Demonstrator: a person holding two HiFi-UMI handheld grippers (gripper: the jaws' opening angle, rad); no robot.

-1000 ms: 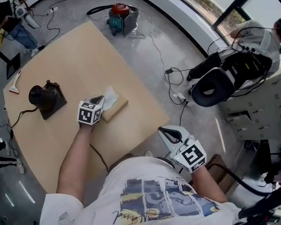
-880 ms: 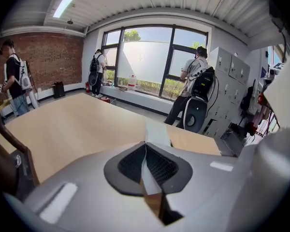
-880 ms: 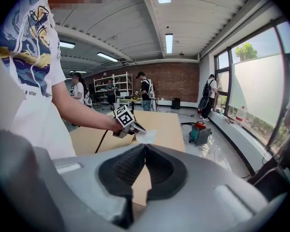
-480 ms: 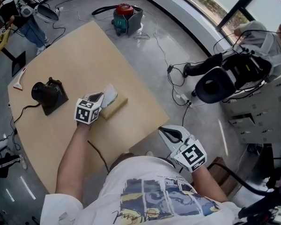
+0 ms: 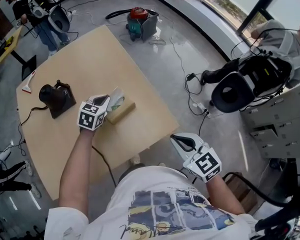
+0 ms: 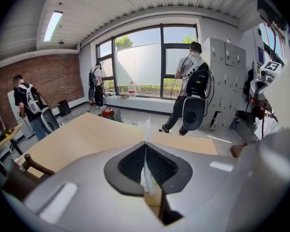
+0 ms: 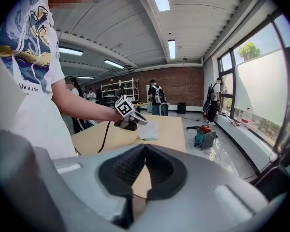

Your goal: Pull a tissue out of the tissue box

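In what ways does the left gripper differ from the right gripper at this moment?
The left gripper is shut on a tissue; the right gripper is shut with nothing between its jaws. The left gripper is over the table, by the tissue box; the right gripper is past the table's edge, near the person's body. Both carry a marker cube.

White tissue [image 5: 117, 97] stands up from tan tissue box [image 5: 123, 112].
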